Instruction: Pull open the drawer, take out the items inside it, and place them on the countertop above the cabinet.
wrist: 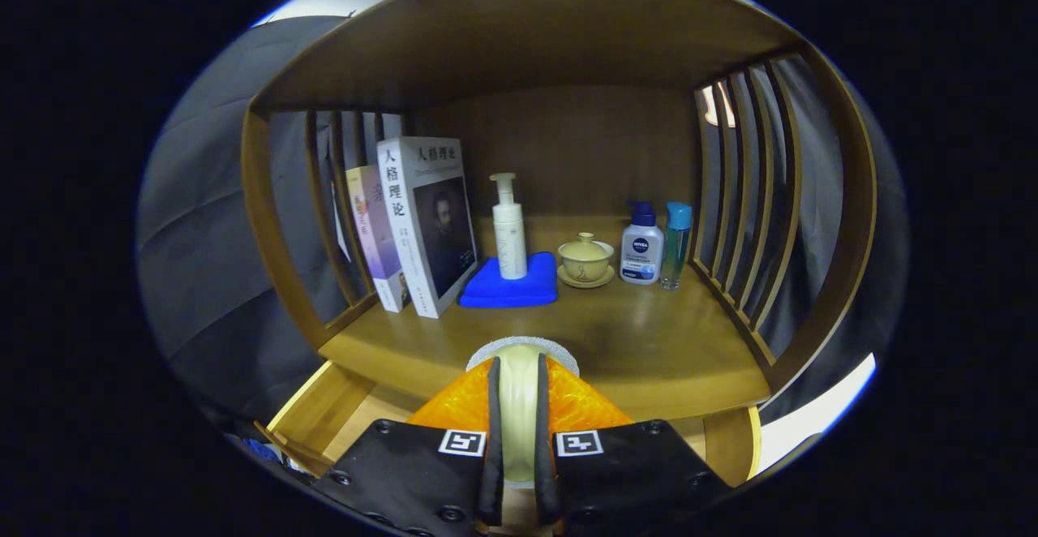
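The gripper (519,440) was clamped on a roll of tape (520,391): both fingers (492,448) pressed its flat sides, and the pale, rounded rim of the roll stood upright between them, with a grey, rough-looking edge at its far end. The roll was held just over the front edge of the wooden countertop (649,350). Below and to either side of the fingers lay the open drawer (324,415), its light wooden walls showing under the countertop's lip.

Well beyond the fingers, near the back panel of the slatted wooden shelf (754,221), stood a row of things. Ahead and to the left, two books (422,221) leaned against the slats. Straight ahead, a white pump bottle (509,233) stood on a folded blue cloth (511,285). To the right of it sat a small lidded ceramic cup (585,257) on a saucer, then a white lotion bottle (641,247) with a blue cap, and beside that a slim clear blue bottle (675,245). The smooth stretch of countertop between the roll and those things was bare.
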A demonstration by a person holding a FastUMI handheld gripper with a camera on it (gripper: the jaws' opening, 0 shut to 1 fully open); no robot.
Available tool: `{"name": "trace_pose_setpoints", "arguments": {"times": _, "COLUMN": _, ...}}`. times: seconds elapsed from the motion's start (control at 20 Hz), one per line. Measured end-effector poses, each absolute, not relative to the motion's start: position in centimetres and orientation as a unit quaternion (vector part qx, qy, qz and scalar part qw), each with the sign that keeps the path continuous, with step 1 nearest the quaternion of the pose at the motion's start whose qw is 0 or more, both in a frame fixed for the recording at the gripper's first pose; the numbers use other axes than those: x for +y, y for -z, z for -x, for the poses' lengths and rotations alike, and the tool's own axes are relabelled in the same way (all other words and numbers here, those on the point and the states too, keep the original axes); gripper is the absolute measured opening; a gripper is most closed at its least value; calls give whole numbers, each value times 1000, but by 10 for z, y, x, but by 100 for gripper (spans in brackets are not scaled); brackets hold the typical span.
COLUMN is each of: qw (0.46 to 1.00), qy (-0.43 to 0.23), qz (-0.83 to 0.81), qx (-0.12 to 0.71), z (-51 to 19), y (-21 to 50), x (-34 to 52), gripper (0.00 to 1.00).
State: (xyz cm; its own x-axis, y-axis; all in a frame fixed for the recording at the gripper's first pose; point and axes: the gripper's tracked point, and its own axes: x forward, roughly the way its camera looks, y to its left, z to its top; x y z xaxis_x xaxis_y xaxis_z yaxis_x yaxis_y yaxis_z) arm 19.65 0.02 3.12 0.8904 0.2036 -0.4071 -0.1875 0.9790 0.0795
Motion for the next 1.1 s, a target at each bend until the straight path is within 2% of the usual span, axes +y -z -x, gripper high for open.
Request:
{"name": "trace_pose_setpoints", "arguments": {"times": 0.45, "qw": 966, "qy": -58, "qz": -89, "qx": 234, "z": -265, "y": -15, "x": -9, "gripper": 18}}
{"name": "trace_pose_setpoints", "arguments": {"times": 0.8, "qw": 970, "qy": -26, "qz": -102, "qx": 217, "z": -294, "y": -12, "x": -17, "gripper": 20}}
{"name": "trace_pose_setpoints", "arguments": {"times": 0.9, "qw": 970, "qy": -19, "qz": -99, "qx": 219, "z": -296, "y": -5, "x": -18, "gripper": 27}}
{"name": "trace_pose_setpoints", "arguments": {"times": 1.1, "qw": 973, "qy": -18, "qz": -103, "qx": 207, "z": -287, "y": -5, "x": -17, "gripper": 75}}
